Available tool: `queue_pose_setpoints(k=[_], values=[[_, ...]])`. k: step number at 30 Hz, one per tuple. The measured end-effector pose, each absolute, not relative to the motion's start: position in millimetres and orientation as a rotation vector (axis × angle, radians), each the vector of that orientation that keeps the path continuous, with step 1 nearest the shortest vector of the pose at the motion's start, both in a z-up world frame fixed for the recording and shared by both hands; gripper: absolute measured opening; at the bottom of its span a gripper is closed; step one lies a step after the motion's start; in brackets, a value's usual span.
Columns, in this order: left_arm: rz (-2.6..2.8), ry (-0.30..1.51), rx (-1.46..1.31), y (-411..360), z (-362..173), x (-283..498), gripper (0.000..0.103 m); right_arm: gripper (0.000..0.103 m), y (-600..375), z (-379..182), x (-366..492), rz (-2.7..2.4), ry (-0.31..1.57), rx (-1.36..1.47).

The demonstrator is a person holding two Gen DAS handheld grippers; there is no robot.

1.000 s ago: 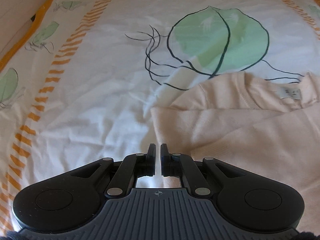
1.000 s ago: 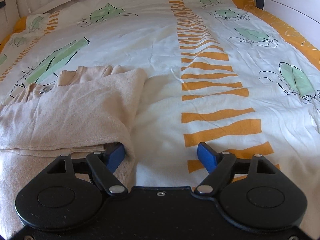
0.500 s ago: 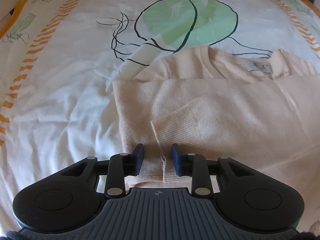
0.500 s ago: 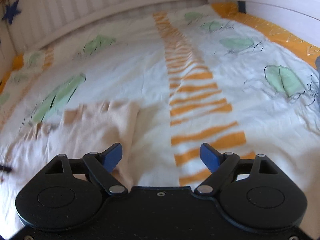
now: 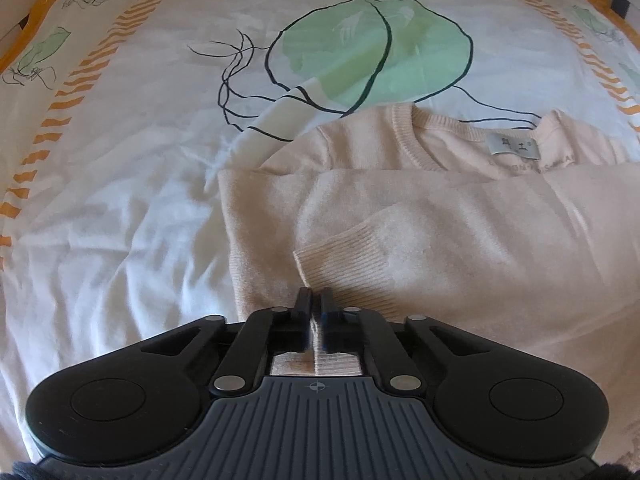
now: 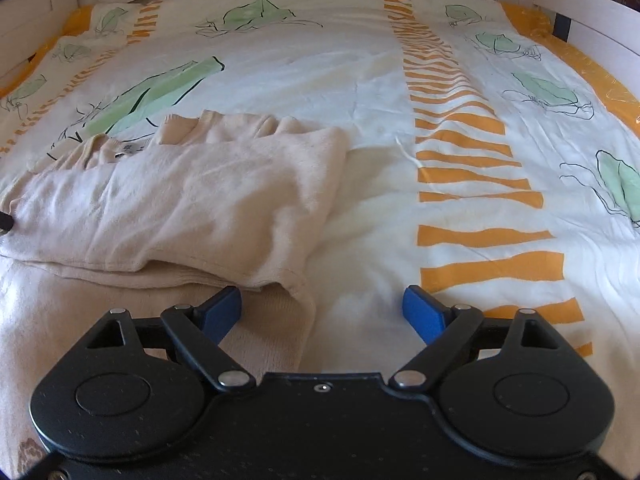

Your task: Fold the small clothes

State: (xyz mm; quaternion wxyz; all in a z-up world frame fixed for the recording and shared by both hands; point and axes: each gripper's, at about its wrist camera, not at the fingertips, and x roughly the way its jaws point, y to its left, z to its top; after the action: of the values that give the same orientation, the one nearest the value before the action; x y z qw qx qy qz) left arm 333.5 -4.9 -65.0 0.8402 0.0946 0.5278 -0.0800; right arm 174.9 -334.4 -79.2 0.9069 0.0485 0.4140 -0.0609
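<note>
The pale pink sweater (image 5: 420, 232) lies on the leaf-print bedspread (image 5: 120, 208), cut off at the frame edges; its label is too blurry to read. Left gripper (image 5: 315, 304) has just clamped down on the ribbed cuff (image 5: 344, 264). Right gripper (image 6: 322, 308) has been spreading its jaws wide, straddling the sweater's edge, gripping nothing.

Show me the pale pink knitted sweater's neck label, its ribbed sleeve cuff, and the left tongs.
Neck label (image 5: 513, 145), left wrist view, label's middle.
Ribbed sleeve cuff (image 5: 344, 256), left wrist view, ribbed band.
Left tongs (image 5: 315, 300), left wrist view, between the shut fingertips.
</note>
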Motion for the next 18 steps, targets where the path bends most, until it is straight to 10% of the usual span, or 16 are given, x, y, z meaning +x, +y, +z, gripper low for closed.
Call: queue_pose_setpoints(k=[18], values=[[-0.078, 1.1, 0.183, 25, -56, 339, 0.0, 0.089, -343, -75, 175, -0.135, 0.843, 0.172]])
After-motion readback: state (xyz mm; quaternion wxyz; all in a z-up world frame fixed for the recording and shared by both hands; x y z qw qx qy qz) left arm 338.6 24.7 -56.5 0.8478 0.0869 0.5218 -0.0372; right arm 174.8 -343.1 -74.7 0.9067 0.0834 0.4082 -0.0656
